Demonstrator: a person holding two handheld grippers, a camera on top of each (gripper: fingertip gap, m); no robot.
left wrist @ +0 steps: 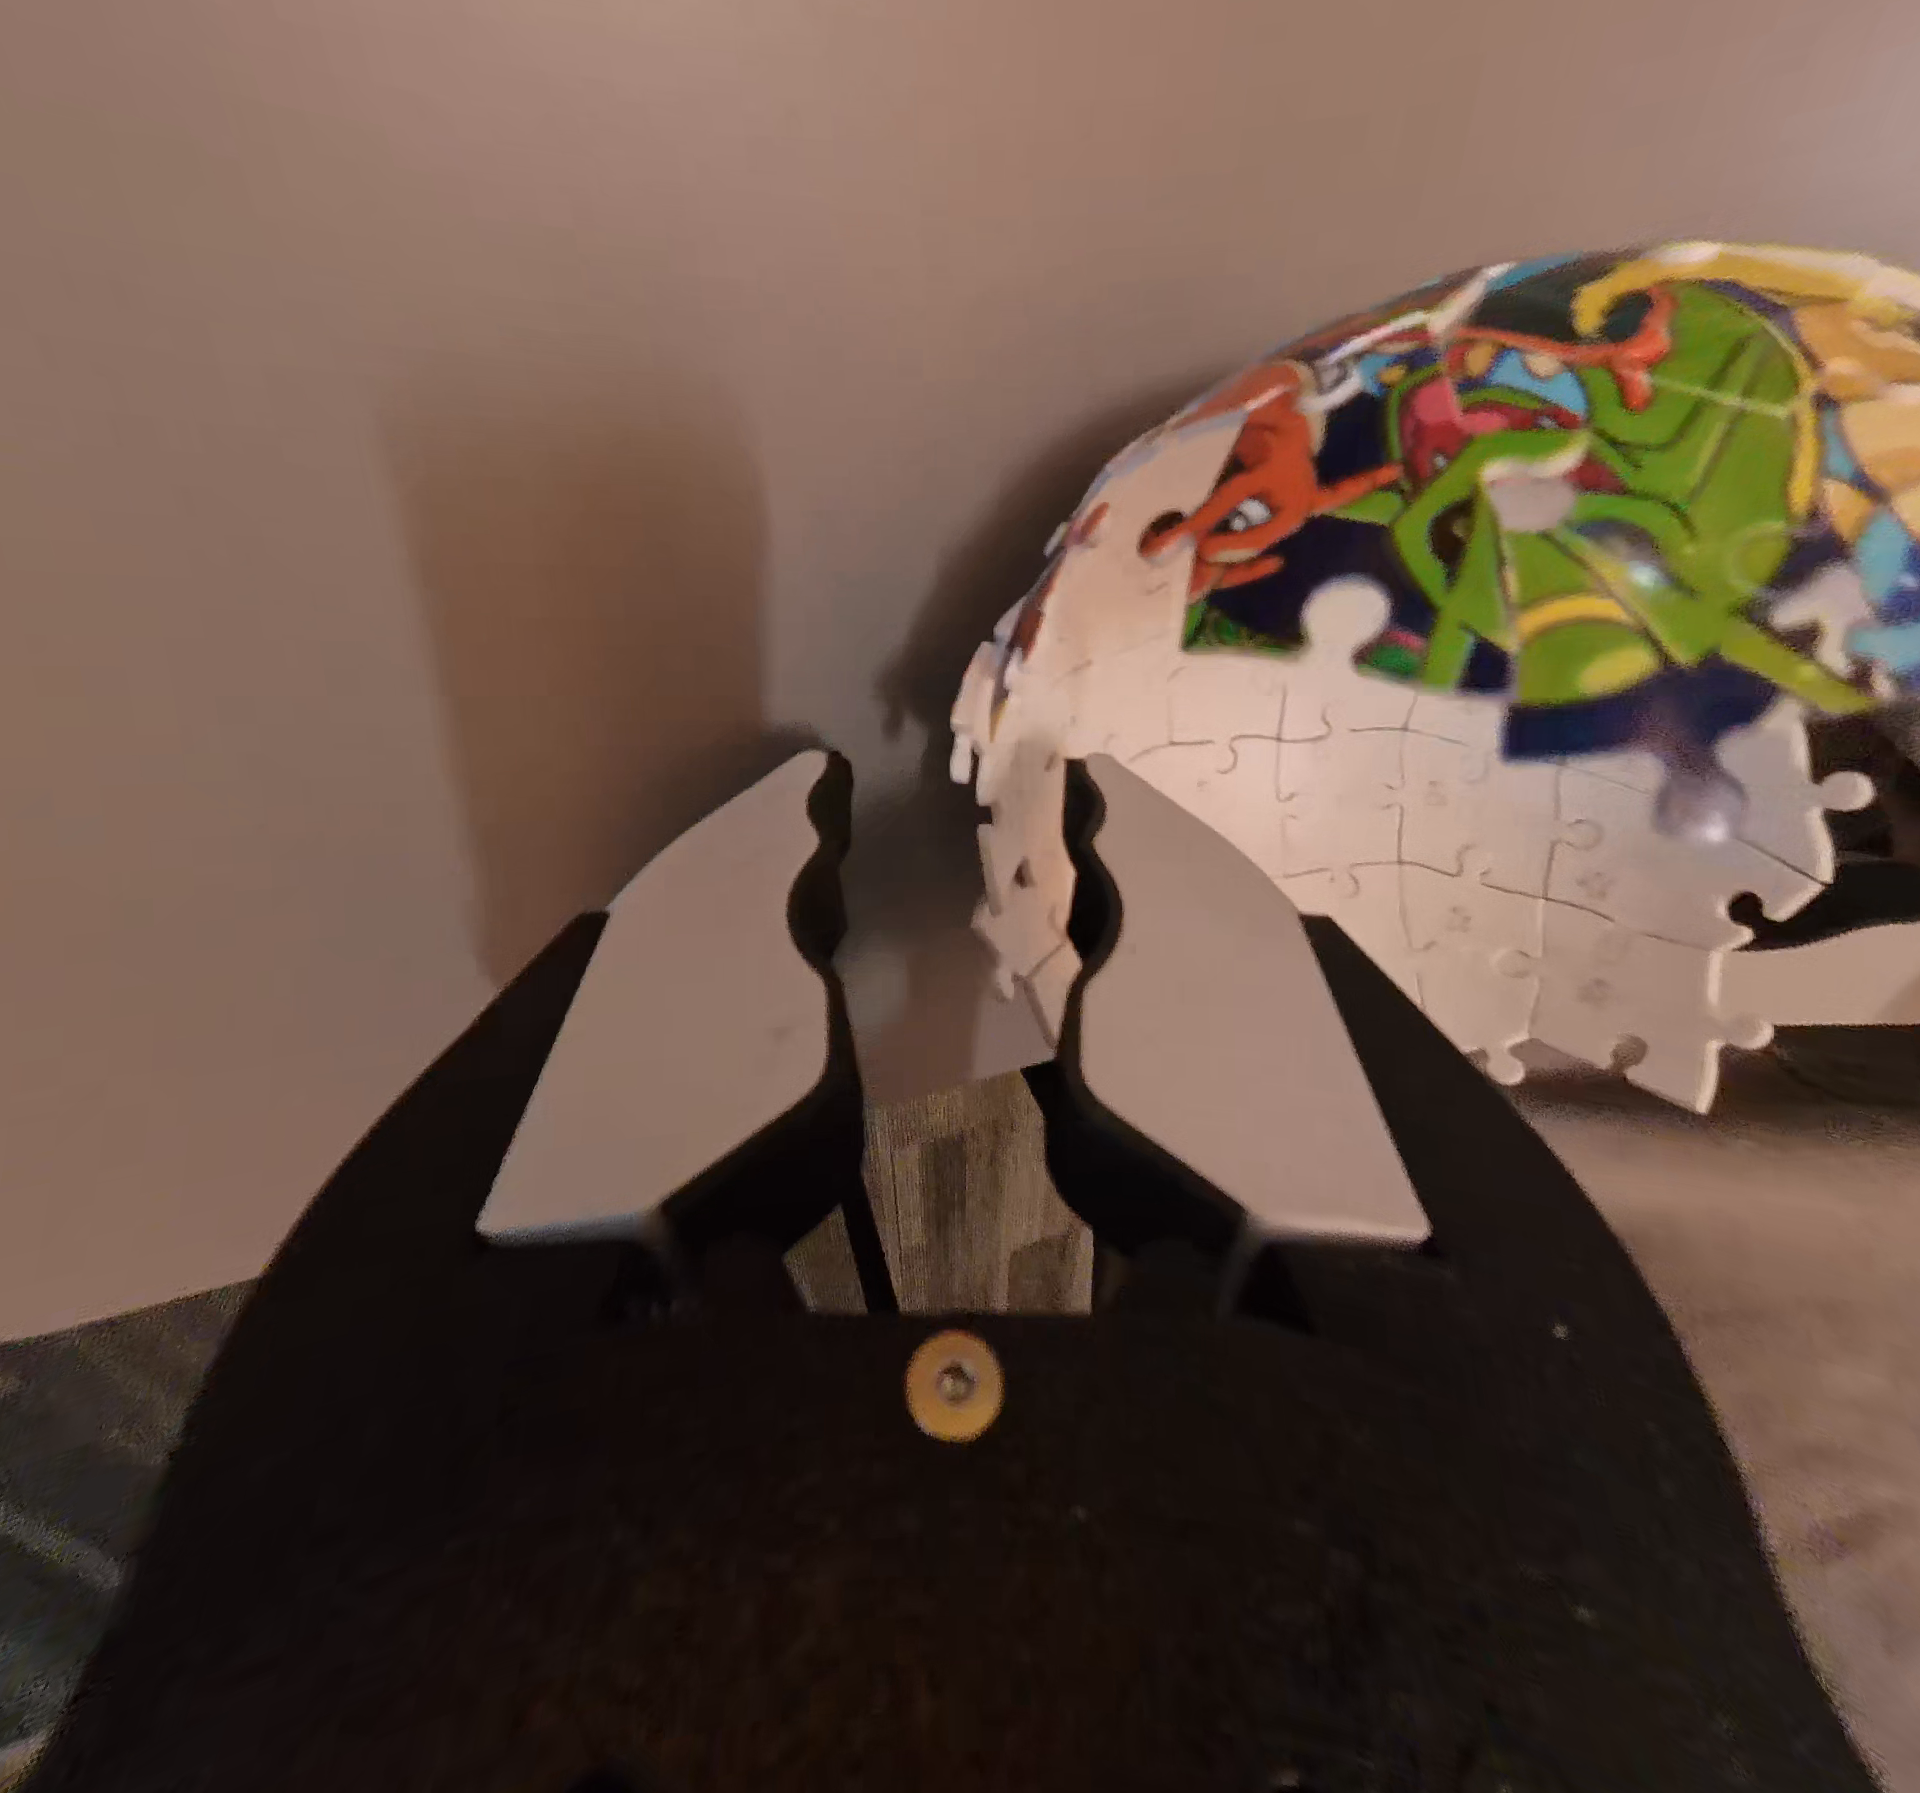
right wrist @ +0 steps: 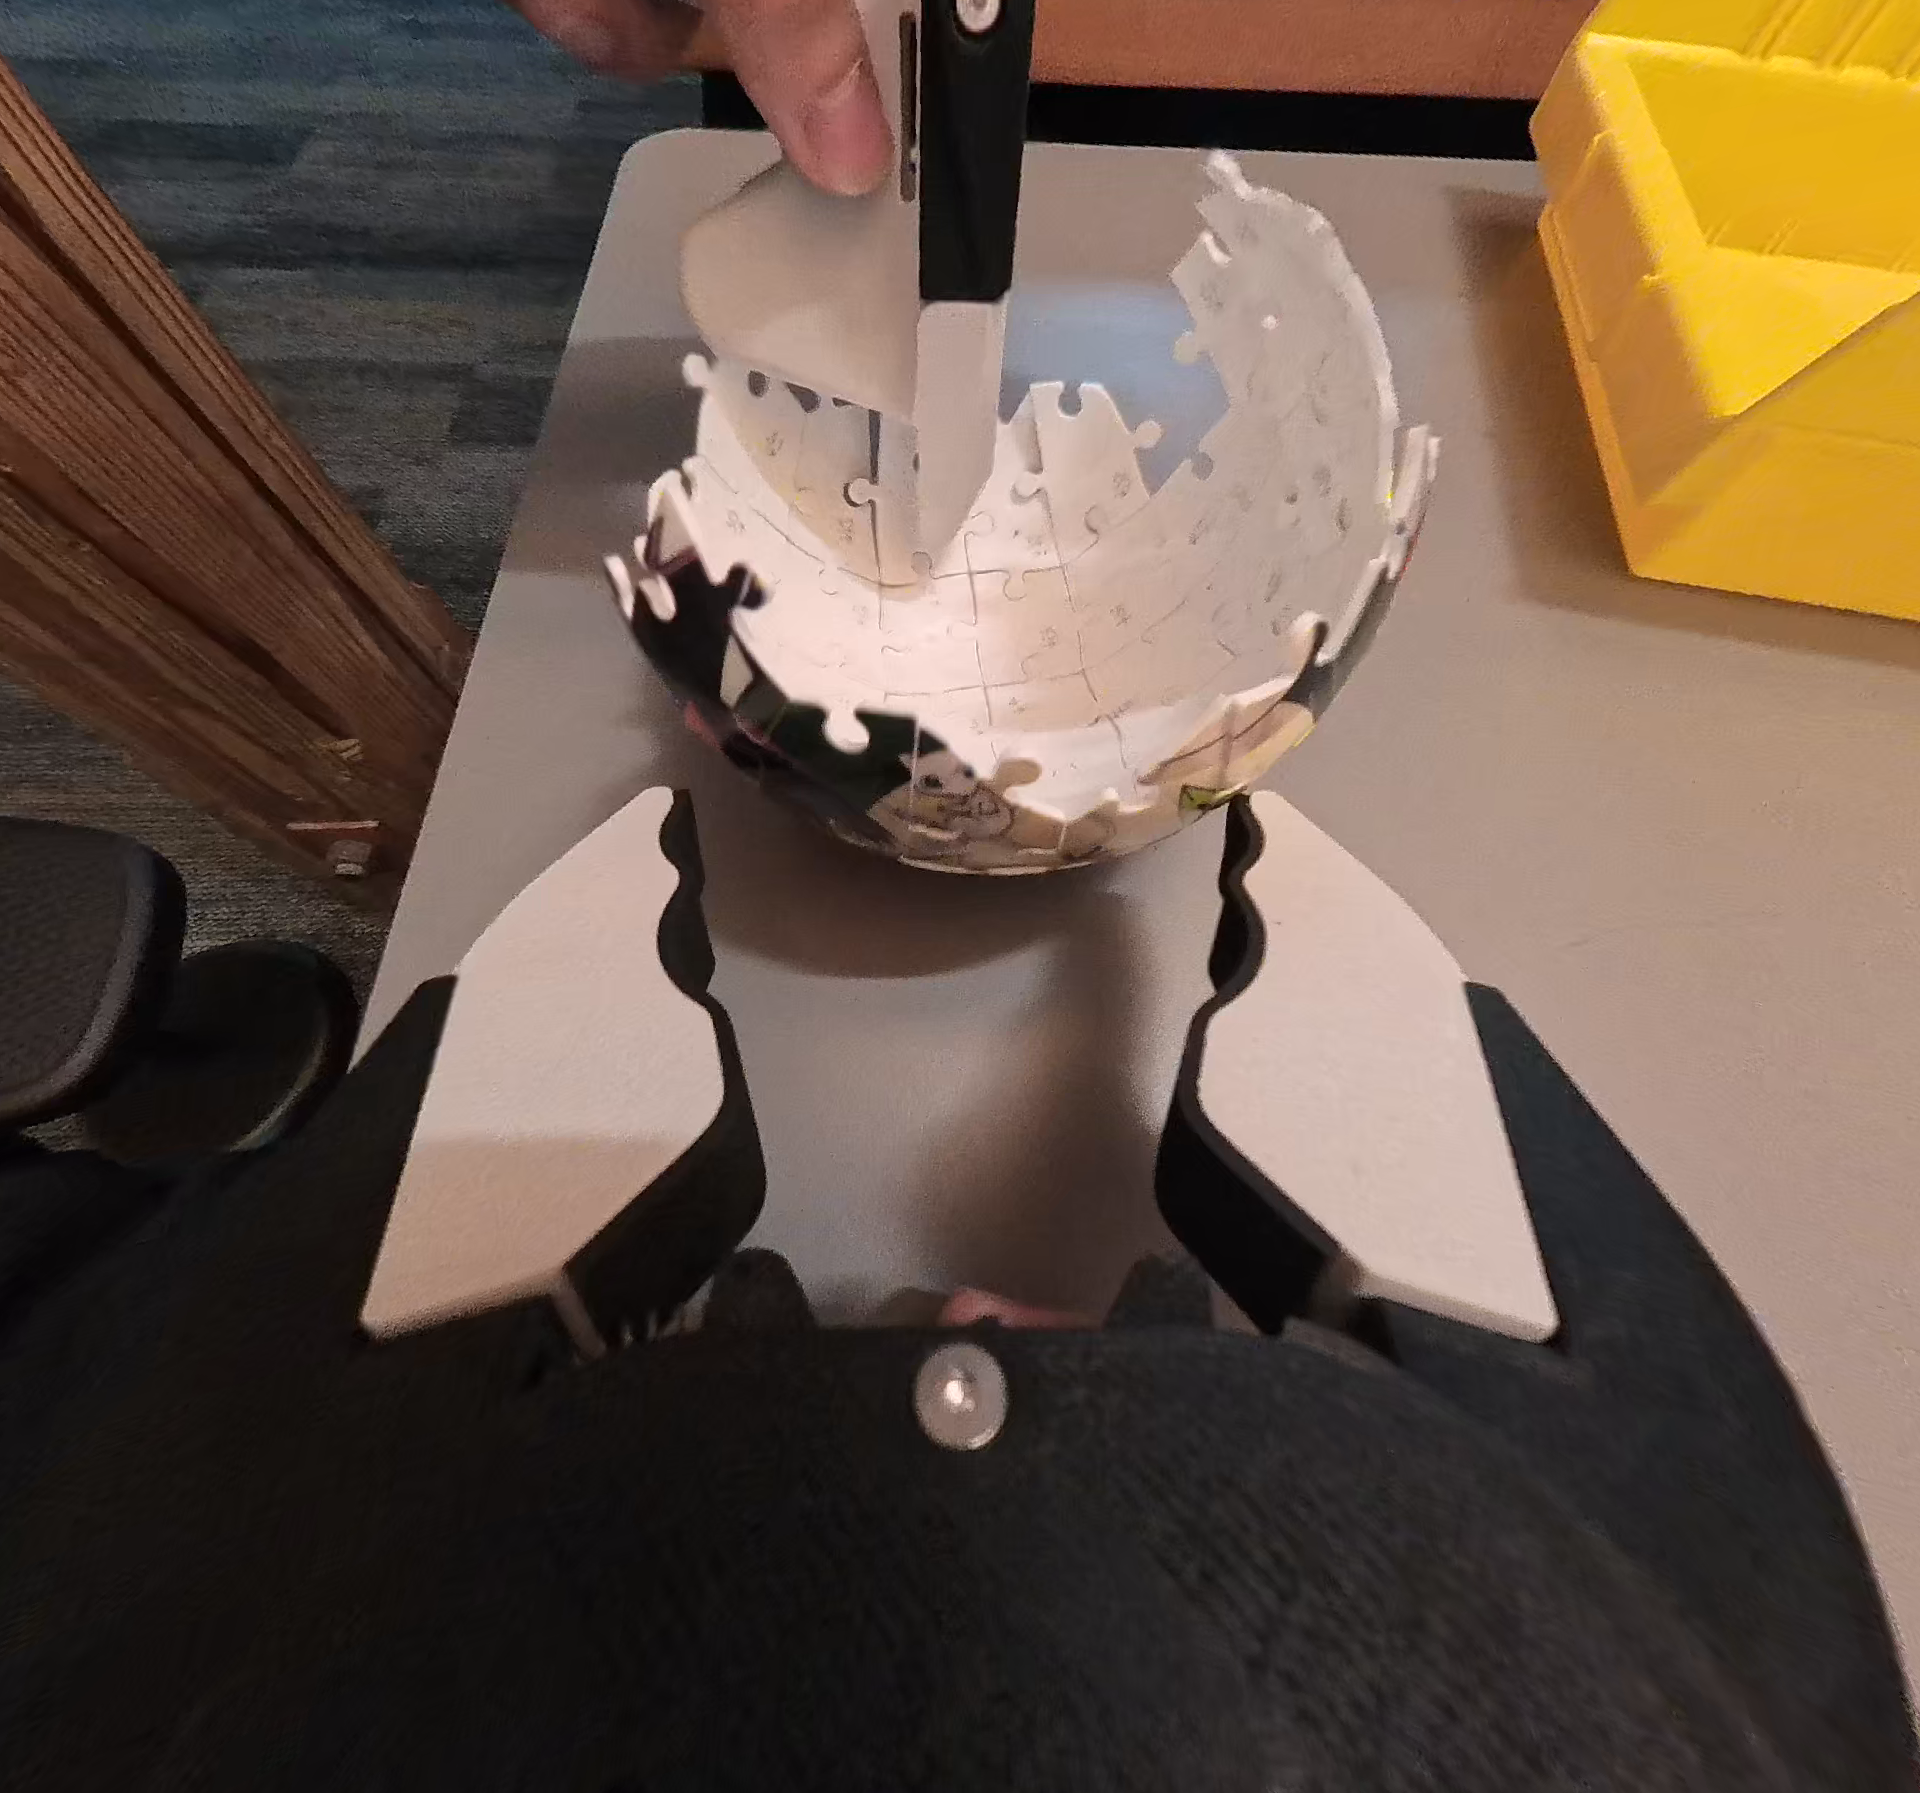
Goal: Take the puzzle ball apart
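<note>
A wooden panel (right wrist: 156, 455) stands at the left beside the grey worktop (right wrist: 1507, 912). On the worktop sits the puzzle ball (right wrist: 1039, 642), now an open half-shell with a white inside and printed outside. The left gripper (right wrist: 914, 496) reaches down into the shell, its jaws narrowly parted around the jagged wall; whether they pinch it cannot be told. The right gripper (right wrist: 961, 850) hangs wide open, empty, just before the shell. Yellow bins (right wrist: 1745, 289) stand far right.

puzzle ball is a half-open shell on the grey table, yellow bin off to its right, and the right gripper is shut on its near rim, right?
Not quite: in the right wrist view the right gripper is open, short of the puzzle ball. The rest holds.
</note>
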